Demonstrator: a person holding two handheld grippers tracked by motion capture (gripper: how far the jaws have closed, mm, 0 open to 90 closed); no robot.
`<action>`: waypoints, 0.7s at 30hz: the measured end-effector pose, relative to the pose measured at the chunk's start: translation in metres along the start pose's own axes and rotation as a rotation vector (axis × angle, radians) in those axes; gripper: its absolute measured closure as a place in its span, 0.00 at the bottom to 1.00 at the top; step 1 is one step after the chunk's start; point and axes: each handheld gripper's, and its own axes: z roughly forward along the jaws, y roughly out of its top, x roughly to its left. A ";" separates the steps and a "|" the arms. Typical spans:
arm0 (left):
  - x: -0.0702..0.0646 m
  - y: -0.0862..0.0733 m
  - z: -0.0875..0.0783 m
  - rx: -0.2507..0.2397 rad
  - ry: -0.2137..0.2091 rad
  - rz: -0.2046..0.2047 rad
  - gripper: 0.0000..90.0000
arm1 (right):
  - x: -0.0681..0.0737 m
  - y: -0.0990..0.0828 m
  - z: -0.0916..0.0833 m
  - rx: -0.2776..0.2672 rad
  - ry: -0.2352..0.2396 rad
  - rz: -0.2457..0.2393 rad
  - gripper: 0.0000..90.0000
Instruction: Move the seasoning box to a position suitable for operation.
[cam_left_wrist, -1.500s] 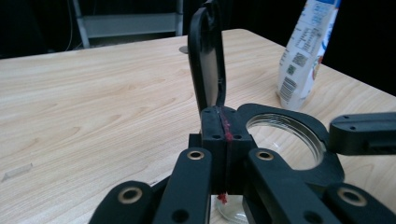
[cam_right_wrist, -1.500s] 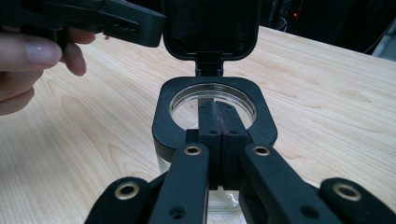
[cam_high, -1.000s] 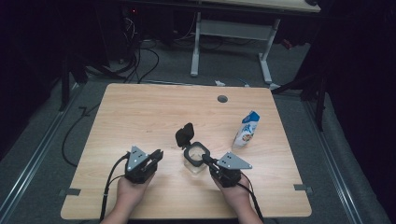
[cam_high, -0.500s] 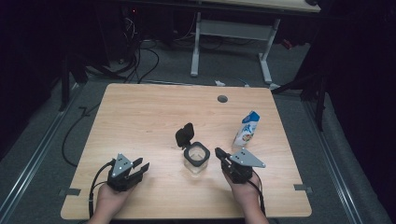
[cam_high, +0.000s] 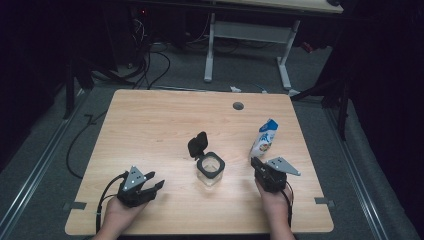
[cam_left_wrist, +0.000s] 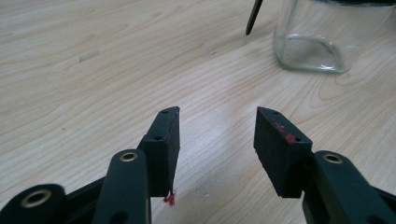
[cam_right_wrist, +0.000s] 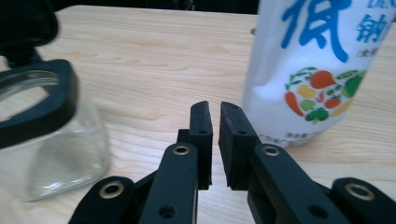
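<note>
- High view: a square glass jar (cam_high: 210, 171) with its black flip lid (cam_high: 198, 144) swung up and open stands near the middle of the table (cam_high: 150, 125). A white pouch (cam_high: 263, 138) with blue print stands at about two o'clock from the jar, well apart from it. A second ago both claws sat right at the jar, one on each side. Now the left claw (cam_high: 151, 185) has drawn off to about eight o'clock from it, near the table's front edge, and the right claw (cam_high: 258, 163) has shifted out to three o'clock, its tips just below the pouch.
- Left gripper view: the left claw (cam_left_wrist: 217, 135) is released, its jaws having just been opening, with nothing but bare wood between the pads. The jar's clear base (cam_left_wrist: 322, 39) stands at one o'clock ahead, well clear of the fingertips.
- Right gripper view: the right claw (cam_right_wrist: 215, 120) shows a narrow gap between its pads and grasps nothing; its jaws have just been opening a little. The pouch (cam_right_wrist: 310, 70) rises just beyond the tips at one o'clock, and the jar (cam_right_wrist: 44, 135) stands off at nine o'clock.
- Reading: the jar seems opened and left standing free, and the right claw looks set to widen and take the pouch next, probably to fill the jar.
</note>
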 end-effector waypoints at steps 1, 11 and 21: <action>0.000 -0.001 0.000 -0.003 0.003 -0.004 0.54 | -0.001 -0.001 0.001 0.001 -0.005 0.001 0.92; 0.000 -0.004 0.000 -0.010 0.032 -0.018 0.53 | -0.013 0.006 0.021 0.028 -0.044 0.000 0.82; 0.002 -0.004 -0.005 -0.044 0.020 -0.020 0.53 | -0.006 0.020 0.030 0.037 -0.115 0.011 0.72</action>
